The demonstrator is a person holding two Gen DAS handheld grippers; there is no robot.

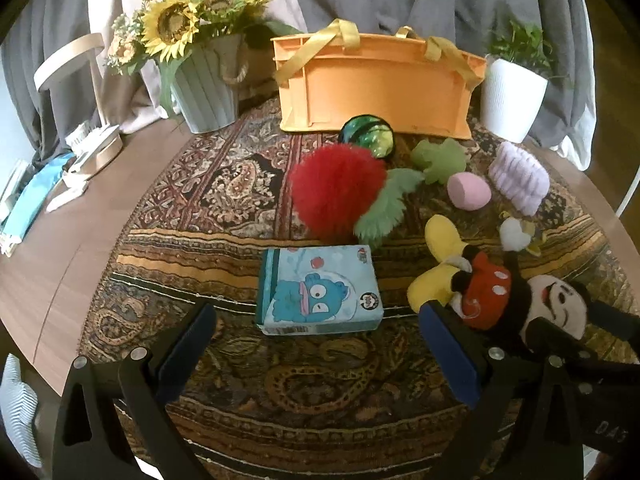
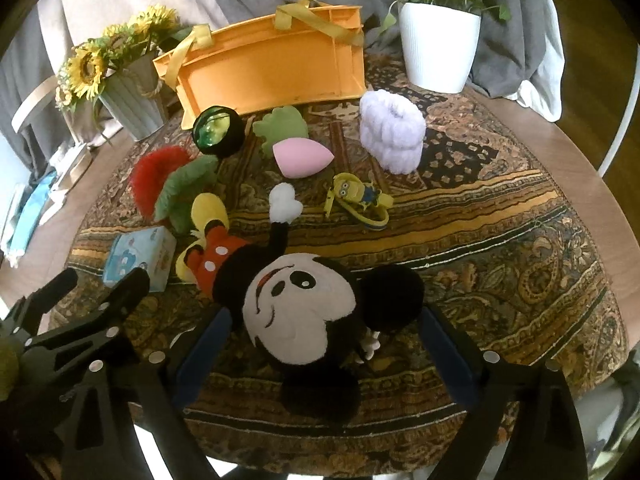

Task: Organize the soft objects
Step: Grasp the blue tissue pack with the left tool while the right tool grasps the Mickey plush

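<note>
Jaws on your right gripper (image 2: 324, 344) stand wide apart on either side of the mouse plush (image 2: 298, 312), whose pale face lies upward between the blue pads; whether the pads touch its head you cannot tell. Your left gripper (image 1: 316, 344) is also spread wide with nothing in it, its fingers framing the blue tissue pack (image 1: 318, 290), which lies flat on the patterned cloth (image 1: 208, 184) just ahead of the tips. Beyond the pack sits the red fluffy ball (image 1: 336, 196) with a green feathery piece (image 1: 384, 208) touching its right side. Farther back you see a green-and-black ball (image 1: 368, 136) just in front of the orange basket (image 1: 376, 92), which stands at the far edge of the cloth with its yellow straps draped over the rim. To the right of these lie a green plush piece (image 2: 282, 128), a pink egg-shaped sponge (image 2: 302, 156), a lavender knitted roll (image 2: 392, 132) and a small yellow figure toy (image 2: 360, 198), all apart from the basket. A sunflower pot (image 1: 204, 80) stands left of the basket and a white plant pot (image 1: 512, 96) right of it.
</note>
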